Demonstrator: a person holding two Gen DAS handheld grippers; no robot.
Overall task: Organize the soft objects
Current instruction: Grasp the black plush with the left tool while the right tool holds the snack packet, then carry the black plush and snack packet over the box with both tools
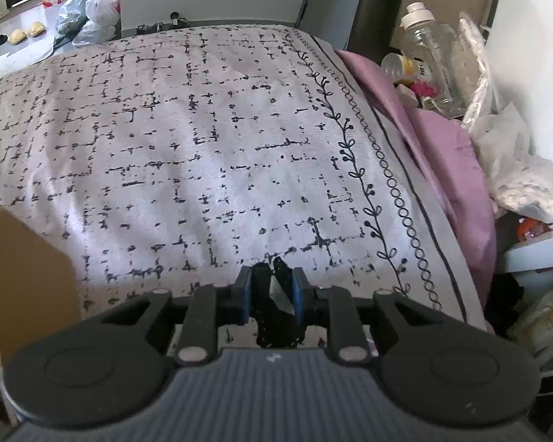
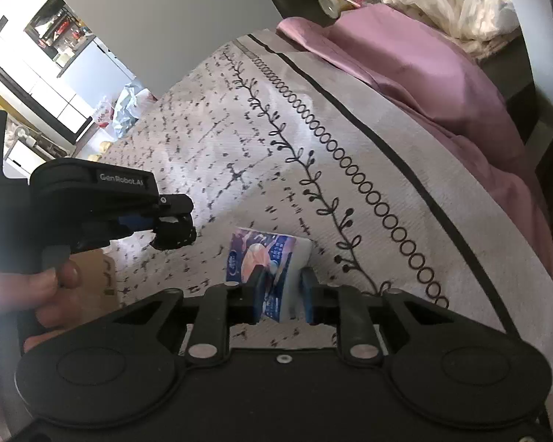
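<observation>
My left gripper (image 1: 272, 287) is shut on a small black soft piece (image 1: 276, 316) and holds it above the patterned bedspread (image 1: 188, 140). It also shows in the right wrist view (image 2: 173, 234), at the left, still gripping the black piece (image 2: 175, 237). My right gripper (image 2: 282, 291) is shut on a tissue pack (image 2: 265, 258), white with a blue and orange print, held just over the bedspread (image 2: 350, 191).
A cardboard box (image 1: 25, 269) stands at the bed's near left edge. A purple pillow (image 1: 442, 154) lies along the right side. Beyond it are a clear plastic bottle (image 1: 435, 51), a small cup and plastic bags (image 1: 516, 169). More bags (image 1: 92, 11) and slippers lie on the far floor.
</observation>
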